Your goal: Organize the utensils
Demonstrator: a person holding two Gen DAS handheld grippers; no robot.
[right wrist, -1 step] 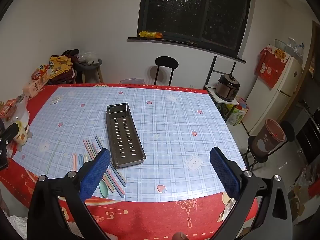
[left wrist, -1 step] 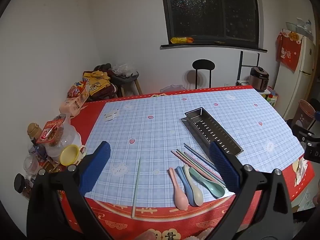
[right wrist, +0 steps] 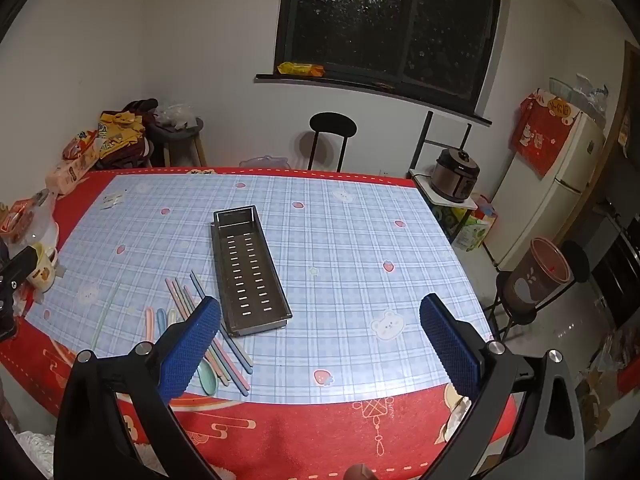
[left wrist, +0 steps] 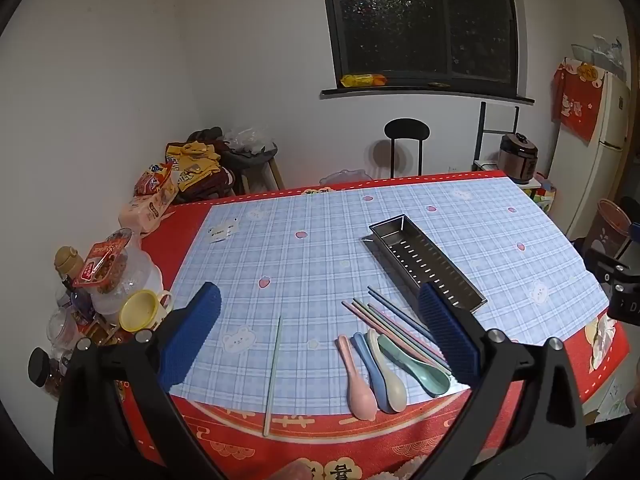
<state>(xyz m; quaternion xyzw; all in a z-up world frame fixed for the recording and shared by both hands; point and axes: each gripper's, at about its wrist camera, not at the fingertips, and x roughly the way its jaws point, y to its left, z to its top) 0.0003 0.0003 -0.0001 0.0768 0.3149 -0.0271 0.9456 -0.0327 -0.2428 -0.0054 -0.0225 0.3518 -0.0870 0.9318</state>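
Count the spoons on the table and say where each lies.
4, side by side near the table's front edge, left of the metal tray: pink spoon, blue spoon, cream spoon, green spoon. The chopsticks could be hiding more.

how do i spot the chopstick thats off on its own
Start at the metal slotted tray on the blue plaid cloth, then the spoons and chopstick bundle beside it. Well left of those lies one pale green chopstick, alone, touching nothing, its near end over the red border.
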